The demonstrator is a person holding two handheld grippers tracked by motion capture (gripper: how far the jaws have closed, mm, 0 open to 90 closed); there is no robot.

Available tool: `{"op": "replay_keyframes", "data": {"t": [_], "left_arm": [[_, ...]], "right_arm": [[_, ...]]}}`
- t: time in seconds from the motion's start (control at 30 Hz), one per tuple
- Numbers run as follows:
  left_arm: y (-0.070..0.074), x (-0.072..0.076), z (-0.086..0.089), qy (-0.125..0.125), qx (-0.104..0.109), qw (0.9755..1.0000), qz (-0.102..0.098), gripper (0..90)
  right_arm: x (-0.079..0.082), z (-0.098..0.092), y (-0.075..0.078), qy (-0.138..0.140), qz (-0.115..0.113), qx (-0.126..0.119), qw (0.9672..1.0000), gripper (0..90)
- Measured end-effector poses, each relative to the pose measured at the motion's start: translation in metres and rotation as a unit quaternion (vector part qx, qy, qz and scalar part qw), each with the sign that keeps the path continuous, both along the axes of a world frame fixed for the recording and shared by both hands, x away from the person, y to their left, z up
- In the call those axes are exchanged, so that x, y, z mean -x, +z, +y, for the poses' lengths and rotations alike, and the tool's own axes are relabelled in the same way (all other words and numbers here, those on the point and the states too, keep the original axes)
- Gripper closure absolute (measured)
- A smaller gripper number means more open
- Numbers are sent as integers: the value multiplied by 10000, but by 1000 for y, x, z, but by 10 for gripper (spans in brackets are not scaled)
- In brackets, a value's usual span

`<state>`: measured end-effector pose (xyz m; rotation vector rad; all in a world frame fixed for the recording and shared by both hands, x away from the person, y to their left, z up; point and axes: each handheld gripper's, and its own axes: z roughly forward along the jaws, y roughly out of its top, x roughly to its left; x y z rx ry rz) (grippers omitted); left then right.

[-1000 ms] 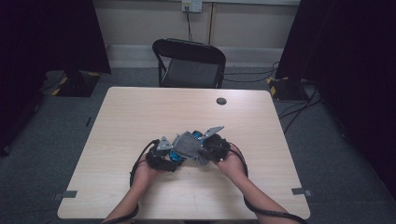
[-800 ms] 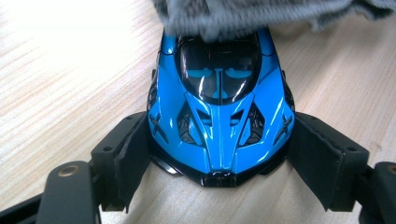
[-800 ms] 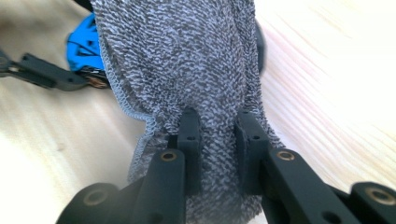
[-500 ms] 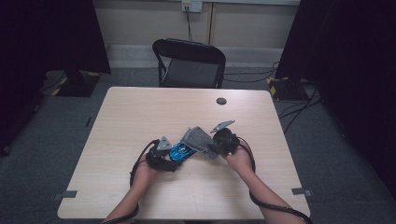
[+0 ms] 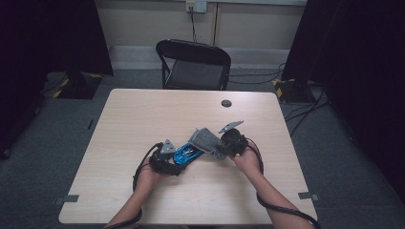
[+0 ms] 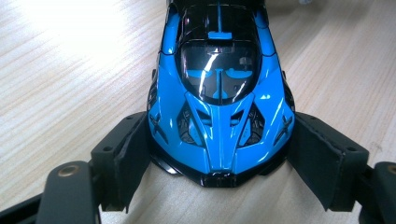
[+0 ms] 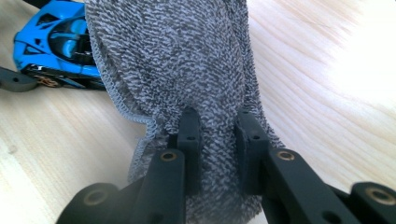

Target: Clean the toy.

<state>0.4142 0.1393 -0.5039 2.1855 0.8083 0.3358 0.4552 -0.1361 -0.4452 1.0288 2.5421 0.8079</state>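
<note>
A blue and black toy car (image 5: 187, 153) stands on the wooden table (image 5: 143, 119) near its middle. My left gripper (image 5: 175, 163) is shut on the car's nose; in the left gripper view its pads (image 6: 133, 149) press on both flanks of the car (image 6: 217, 93). A grey terry cloth (image 5: 205, 140) drapes over the car's far end. My right gripper (image 5: 221, 145) is shut on that cloth, and in the right gripper view the cloth (image 7: 173, 51) bunches between the jaws of that gripper (image 7: 218, 116), with the car (image 7: 56, 42) at the upper left.
A small black round disc (image 5: 226, 103) lies on the table toward its far right. A black folding chair (image 5: 193, 62) stands behind the far edge. Black cables loop from both grippers across the near part of the table.
My right gripper has moved to the right and slightly away with the cloth, uncovering more of the car. The left gripper and the car have stayed put.
</note>
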Motion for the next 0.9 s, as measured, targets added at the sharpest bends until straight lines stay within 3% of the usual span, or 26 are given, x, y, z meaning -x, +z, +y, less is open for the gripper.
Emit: {"op": "replay_keyframes", "data": {"t": [0.43,0.7,0.9], "left_arm": [[0,1,0,47,-9,10000,-7,229],[1,1,-1,41,-23,10000,-31,212],[9,1,0,39,90,9999,-61,183]], "right_arm": [[3,-40,4,-411,-69,-95,9991,750],[16,-67,-5,-548,-77,-140,9984,743],[22,-74,-10,-605,-125,-150,9980,741]]}}
